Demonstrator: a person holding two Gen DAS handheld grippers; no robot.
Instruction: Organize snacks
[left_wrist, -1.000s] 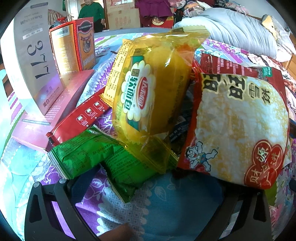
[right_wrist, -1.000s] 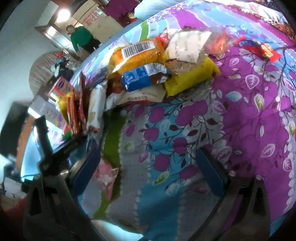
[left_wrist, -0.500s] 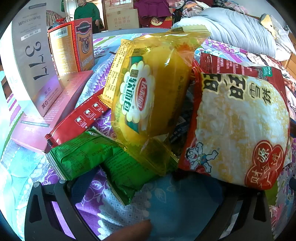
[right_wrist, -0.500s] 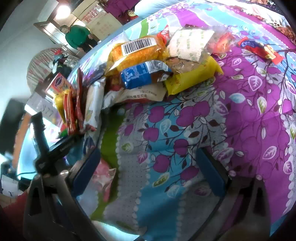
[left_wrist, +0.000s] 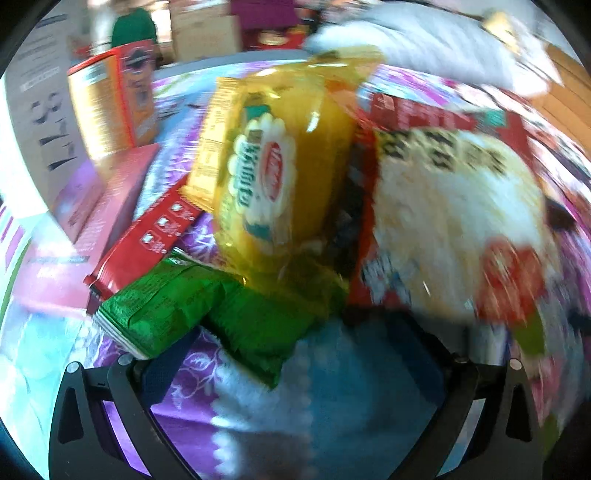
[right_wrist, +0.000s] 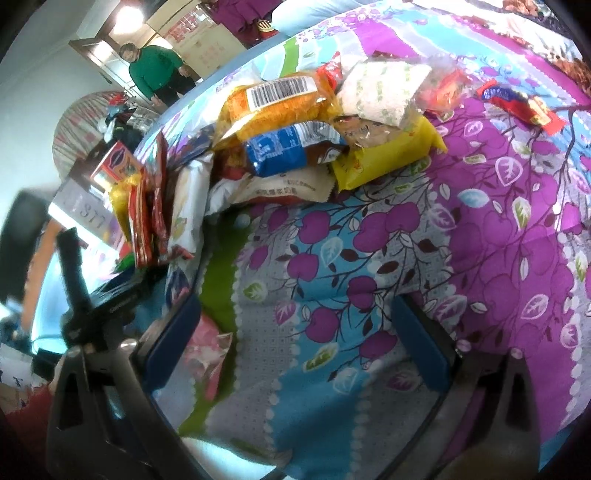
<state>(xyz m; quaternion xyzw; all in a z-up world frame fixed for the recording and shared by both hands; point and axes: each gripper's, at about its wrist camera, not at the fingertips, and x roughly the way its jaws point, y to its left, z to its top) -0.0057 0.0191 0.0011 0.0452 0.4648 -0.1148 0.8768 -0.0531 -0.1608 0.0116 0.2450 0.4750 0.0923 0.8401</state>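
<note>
A heap of snack packets is seen on a purple and blue flowered bedspread. In the left wrist view, which is blurred, a yellow bread packet is propped up at the centre of the frame, with a green packet lying below it and a red packet slanting to its left. A large red-and-white rice cracker bag is leaned against the right side of the yellow packet. Boxes are stood at the upper left of that frame, among them an orange box and a pink box. The left gripper is seen at the bottom of the frame with its jaws spread wide and nothing between them, just below the green packet. In the right wrist view, a second pile is seen at the upper centre: an orange bag with a barcode, a blue packet under it and a yellow packet to the right. A small red wrapper is lain apart at the upper right. The right gripper is held over bare bedspread, jaws spread apart and empty. A person in a green top is seen standing at the upper left.
</note>
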